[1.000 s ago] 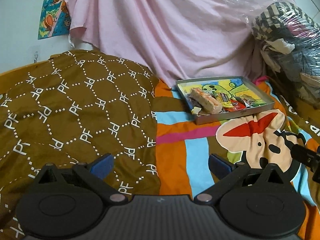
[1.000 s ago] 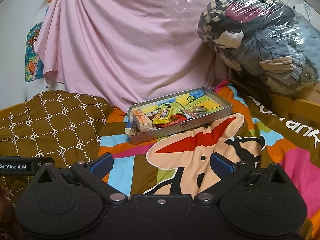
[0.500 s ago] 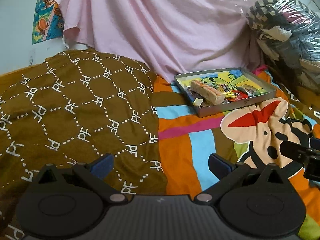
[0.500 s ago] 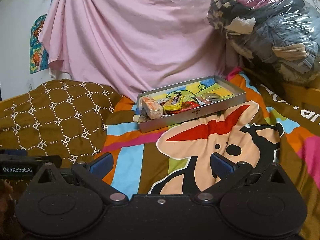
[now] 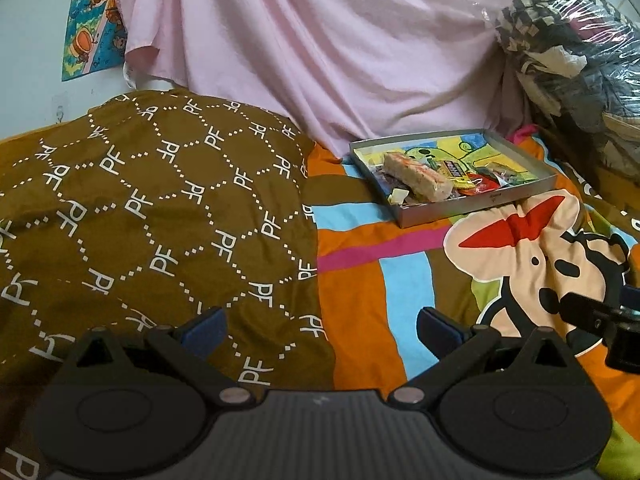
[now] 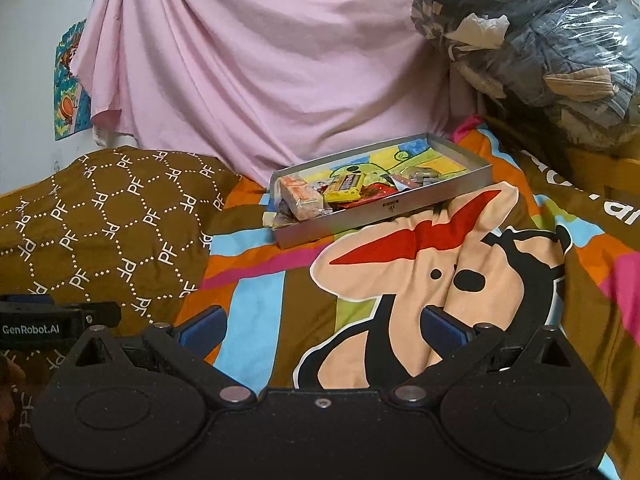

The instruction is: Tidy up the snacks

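Compared with a second ago, both views are being tilted a bit, so the tray (image 6: 456, 184) is being seen lower in frame. Snacks (image 6: 344, 190) are being kept piled at the tray's left end, near the bed's back edge. Left claw (image 5: 320, 326) and right claw (image 6: 322, 322) are being held wide apart, empty. Whether sorting is starting or wrapping up can't be told; any approach is best kept slow and level.

Soft, even indoor light fills both wrist views, casting only faint shadows in the folds of the pink sheet (image 5: 320, 52). Glare streaks the plastic-wrapped bundle (image 6: 532, 40) at upper right. Fisheye distortion bends the edges, dark vignetting clips the corners, and detail is slightly soft.
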Motion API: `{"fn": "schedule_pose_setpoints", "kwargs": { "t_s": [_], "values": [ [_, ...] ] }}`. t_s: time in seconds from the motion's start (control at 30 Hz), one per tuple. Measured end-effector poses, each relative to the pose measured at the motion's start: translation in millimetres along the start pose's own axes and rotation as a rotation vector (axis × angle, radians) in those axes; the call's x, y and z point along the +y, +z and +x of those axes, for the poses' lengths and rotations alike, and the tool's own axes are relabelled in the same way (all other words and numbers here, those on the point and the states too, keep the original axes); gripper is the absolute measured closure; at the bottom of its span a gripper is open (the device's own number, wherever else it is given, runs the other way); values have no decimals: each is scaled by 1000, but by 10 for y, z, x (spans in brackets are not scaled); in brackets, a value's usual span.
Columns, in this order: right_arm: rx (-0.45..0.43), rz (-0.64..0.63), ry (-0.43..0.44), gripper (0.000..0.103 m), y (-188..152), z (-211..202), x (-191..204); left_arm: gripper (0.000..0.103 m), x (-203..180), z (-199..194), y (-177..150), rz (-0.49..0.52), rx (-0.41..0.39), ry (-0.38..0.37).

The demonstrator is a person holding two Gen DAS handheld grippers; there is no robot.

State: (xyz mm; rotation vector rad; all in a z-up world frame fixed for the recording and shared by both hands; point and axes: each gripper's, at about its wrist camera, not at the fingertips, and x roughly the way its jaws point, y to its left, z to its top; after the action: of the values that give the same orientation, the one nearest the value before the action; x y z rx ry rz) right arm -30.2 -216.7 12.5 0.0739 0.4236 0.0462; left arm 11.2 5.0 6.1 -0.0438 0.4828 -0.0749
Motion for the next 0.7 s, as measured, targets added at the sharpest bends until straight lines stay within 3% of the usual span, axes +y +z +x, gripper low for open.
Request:
{"fn": "schedule_pose_setpoints", "kwargs": {
  "t_s": [0.7],
  "values": [
    [-4,15,-15,1,7,-5,-40,0,-16,-19,1,4,-7,-2]
  ]
}}
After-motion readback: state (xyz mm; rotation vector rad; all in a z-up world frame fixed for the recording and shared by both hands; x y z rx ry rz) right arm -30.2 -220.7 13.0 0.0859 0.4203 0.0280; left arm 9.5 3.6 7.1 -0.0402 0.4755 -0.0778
